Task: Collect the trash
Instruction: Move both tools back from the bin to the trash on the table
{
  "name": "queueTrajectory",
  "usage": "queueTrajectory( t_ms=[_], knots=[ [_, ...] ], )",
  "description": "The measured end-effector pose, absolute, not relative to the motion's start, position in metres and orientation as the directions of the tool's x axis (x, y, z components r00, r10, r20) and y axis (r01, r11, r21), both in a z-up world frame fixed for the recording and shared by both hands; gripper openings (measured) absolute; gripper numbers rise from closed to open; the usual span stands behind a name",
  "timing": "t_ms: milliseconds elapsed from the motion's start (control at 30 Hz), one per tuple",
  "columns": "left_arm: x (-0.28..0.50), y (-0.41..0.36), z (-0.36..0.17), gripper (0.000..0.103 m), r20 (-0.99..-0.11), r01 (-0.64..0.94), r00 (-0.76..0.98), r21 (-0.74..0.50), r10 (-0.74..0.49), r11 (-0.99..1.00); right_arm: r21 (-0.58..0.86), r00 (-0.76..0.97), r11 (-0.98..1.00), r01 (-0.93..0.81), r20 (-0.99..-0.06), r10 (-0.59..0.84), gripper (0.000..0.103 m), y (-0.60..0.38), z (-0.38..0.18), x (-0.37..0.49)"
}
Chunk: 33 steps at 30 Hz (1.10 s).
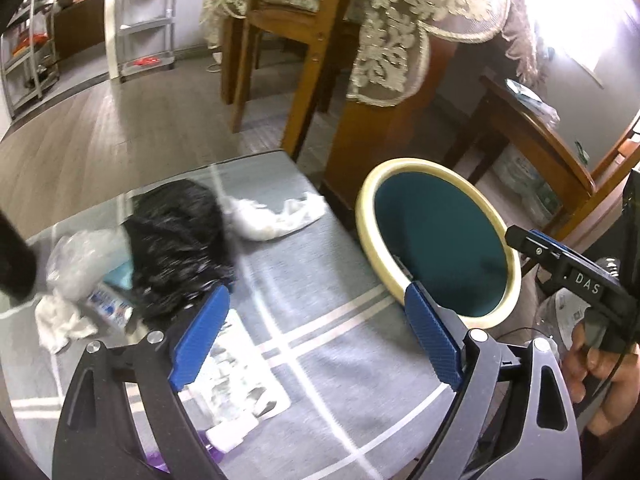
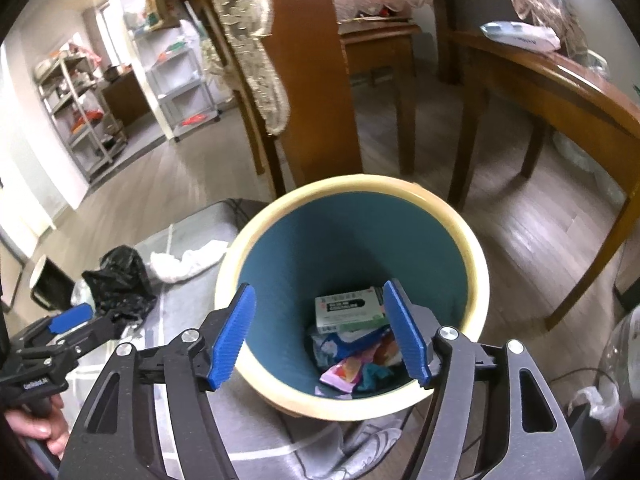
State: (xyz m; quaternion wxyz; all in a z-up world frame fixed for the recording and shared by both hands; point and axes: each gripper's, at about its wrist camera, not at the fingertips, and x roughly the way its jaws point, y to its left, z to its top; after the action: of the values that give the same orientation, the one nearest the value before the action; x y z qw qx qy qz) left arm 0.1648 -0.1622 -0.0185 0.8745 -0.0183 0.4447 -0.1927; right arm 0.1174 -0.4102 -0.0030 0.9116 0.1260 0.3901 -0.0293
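Observation:
A cream-rimmed teal bin (image 2: pixel 476 264) stands at the edge of a grey rug (image 1: pixel 320 280). Inside lie a green-and-white box (image 2: pixel 348 306) and colourful wrappers (image 2: pixel 352 364). My right gripper (image 2: pixel 320 336) hangs open over the bin mouth, nothing between its blue pads. My left gripper (image 1: pixel 316 336) is open above the rug, left of the bin (image 1: pixel 366 208), nothing between its pads. On the rug lie a black plastic bag (image 1: pixel 176 244), white crumpled tissue (image 1: pixel 276 216), a clear plastic bag (image 1: pixel 80 256), a white rag (image 1: pixel 60 324) and a flat clear package (image 1: pixel 236 376).
Wooden chair legs (image 1: pixel 308 72) and a lace-covered table (image 1: pixel 400 40) stand just behind the bin. A wooden bench (image 2: pixel 560 96) runs along the right. Metal shelves (image 2: pixel 80 112) line the far left wall. A hand (image 1: pixel 600 364) holds the right gripper's handle beside a clear bottle.

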Motion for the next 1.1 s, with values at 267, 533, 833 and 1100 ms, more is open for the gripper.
queueTrajectory(
  t_ms=[267, 533, 833, 1100],
  knots=[
    [0.144, -0.122, -0.021, 0.09, -0.769, 0.265, 0.56, -0.186, -0.308, 0.946, 0.183, 0.698, 0.978, 0.095, -0.713, 0.066, 0.072, -0.386, 0.001, 0.116],
    [0.125, -0.068, -0.022, 0.09, -0.763, 0.169, 0.594, -0.194, -0.257, 0.966, 0.135, 0.693, 0.991, -0.012, -0.714, 0.105, 0.073, -0.342, 0.007, 0.117],
    [0.105, -0.027, -0.018, 0.09, -0.744, 0.084, 0.633, -0.208, -0.213, 0.975, 0.087, 0.675, 0.985, -0.148, -0.719, 0.165, 0.076, -0.286, 0.01, 0.115],
    [0.09, -0.006, -0.019, 0.09, -0.738, 0.037, 0.653, -0.195, -0.172, 0.98, 0.066, 0.665, 0.967, -0.248, -0.713, 0.219, 0.077, -0.242, 0.018, 0.109]
  ],
)
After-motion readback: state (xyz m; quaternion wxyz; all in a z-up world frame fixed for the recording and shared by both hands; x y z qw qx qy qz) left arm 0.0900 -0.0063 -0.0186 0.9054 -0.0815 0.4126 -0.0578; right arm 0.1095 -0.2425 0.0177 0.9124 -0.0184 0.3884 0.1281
